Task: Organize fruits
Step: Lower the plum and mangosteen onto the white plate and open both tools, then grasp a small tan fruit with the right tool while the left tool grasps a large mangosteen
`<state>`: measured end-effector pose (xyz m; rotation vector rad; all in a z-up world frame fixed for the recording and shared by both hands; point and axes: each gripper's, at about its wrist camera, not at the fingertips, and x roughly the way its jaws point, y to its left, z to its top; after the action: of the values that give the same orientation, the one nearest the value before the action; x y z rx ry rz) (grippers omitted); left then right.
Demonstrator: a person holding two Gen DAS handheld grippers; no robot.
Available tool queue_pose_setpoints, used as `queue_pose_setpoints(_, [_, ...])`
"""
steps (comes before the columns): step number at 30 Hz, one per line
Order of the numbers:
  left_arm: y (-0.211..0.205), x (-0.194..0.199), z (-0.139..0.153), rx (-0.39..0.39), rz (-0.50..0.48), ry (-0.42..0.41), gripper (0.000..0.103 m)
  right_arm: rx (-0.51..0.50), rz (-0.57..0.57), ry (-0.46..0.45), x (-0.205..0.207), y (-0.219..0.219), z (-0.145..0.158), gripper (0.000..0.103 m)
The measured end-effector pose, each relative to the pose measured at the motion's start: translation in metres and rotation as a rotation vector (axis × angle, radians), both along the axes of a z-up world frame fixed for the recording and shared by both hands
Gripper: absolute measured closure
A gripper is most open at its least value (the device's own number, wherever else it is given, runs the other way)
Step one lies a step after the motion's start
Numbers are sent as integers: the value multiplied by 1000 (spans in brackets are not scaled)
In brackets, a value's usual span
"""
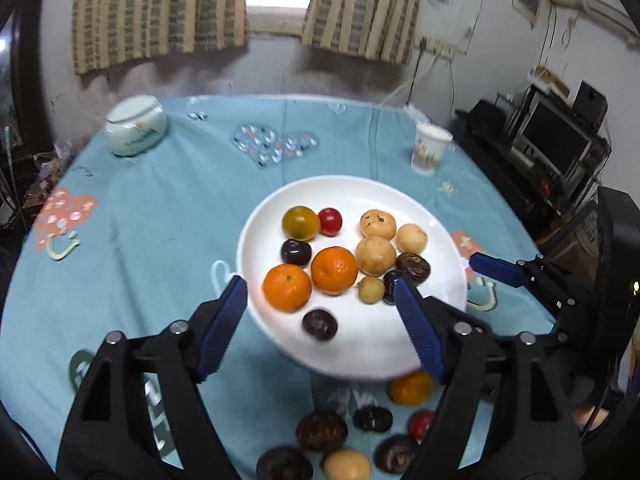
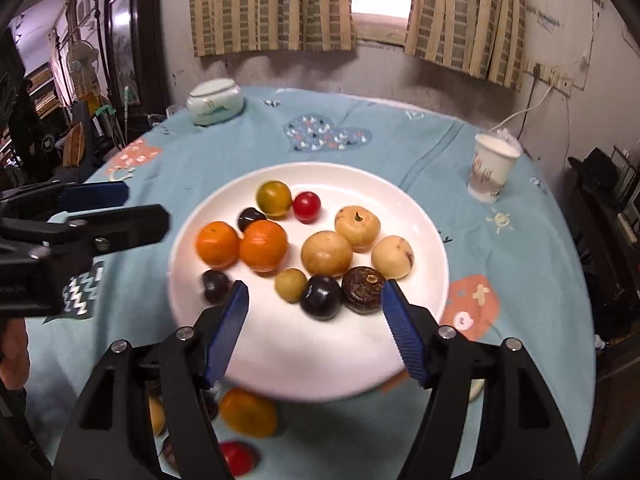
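Observation:
A white plate (image 1: pixel 360 352) sits on the blue tablecloth and holds two oranges (image 1: pixel 287 287), several pale yellow fruits (image 1: pixel 375 261), dark chestnut-like fruits (image 1: pixel 319 324), a red tomato (image 1: pixel 330 221) and a green-yellow tomato (image 1: pixel 301 222). My left gripper (image 1: pixel 320 298) is open and empty above the plate's near half. More fruit lies loose on the cloth near me: an orange (image 1: pixel 411 389), dark fruits (image 1: pixel 322 430), a red tomato (image 1: pixel 421 424). My right gripper (image 2: pixel 314 300) is open and empty over the plate (image 2: pixel 300 368). Loose orange (image 2: pixel 248 412) and tomato (image 2: pixel 236 458) lie below it.
A white-green lidded jar (image 1: pixel 136 126) stands at the far left of the table. A paper cup (image 1: pixel 430 148) stands at the far right. The left gripper's fingers (image 2: pixel 96 196) show at the left of the right wrist view. Shelves and electronics stand right of the table.

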<state>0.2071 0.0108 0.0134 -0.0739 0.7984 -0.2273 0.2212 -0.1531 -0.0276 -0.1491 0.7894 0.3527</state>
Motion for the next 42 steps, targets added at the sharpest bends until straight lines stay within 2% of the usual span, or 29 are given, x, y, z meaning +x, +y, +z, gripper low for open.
queue_pose_setpoints(1, [2,-11,4,3,0,-13,23,-4,0,-6,-7,-1,4,34])
queue_pose_setpoints(4, [8,-55,5,26,19,-45,11,-15,2,-19,-45,-4,17,32])
queue_pose_setpoints(7, [13,-96,-8,11,24,-41,11,-26,-1,-23,-84,-6,18,27])
queue_pose_setpoints(9, [15,-116,-19,3,20,-27,11,-22,-15,-27,-116,-8,14,17])
queue_pose_setpoints(11, [14,-141,-34,34,23,-18,11,-10,-26,-30,-139,-9,10,11])
queue_pose_setpoints(13, [13,-156,-47,56,22,1,11,-5,-40,-28,-160,-8,2,10])
queue_pose_setpoints(19, [20,-177,-62,76,24,38,11,-38,-34,22,-177,2,-15,10])
queue_pose_setpoints(25, [34,-180,-61,68,64,38,11,23,-11,78,-177,2,-32,10])
queue_pose_setpoints(26, [35,-178,-61,72,71,39,11,34,-8,85,-175,2,-34,15])
queue_pose_setpoints(27, [37,-176,-62,72,76,41,11,43,-3,104,-171,2,-40,28])
queue_pose_setpoints(29, [39,-175,-62,70,81,45,11,39,7,144,-162,6,-52,41])
queue_pose_setpoints(35, [36,-164,-65,113,39,59,11,55,2,223,-133,9,-81,64])
queue_pose_setpoints(36, [33,-161,-66,127,24,61,11,60,8,204,-131,10,-80,74])
queue_pose_setpoints(40, [22,-142,-74,223,-41,59,11,68,24,226,-131,10,-74,75])
queue_pose_setpoints(42, [21,-133,-77,230,-75,50,11,62,9,219,-138,6,-68,75])
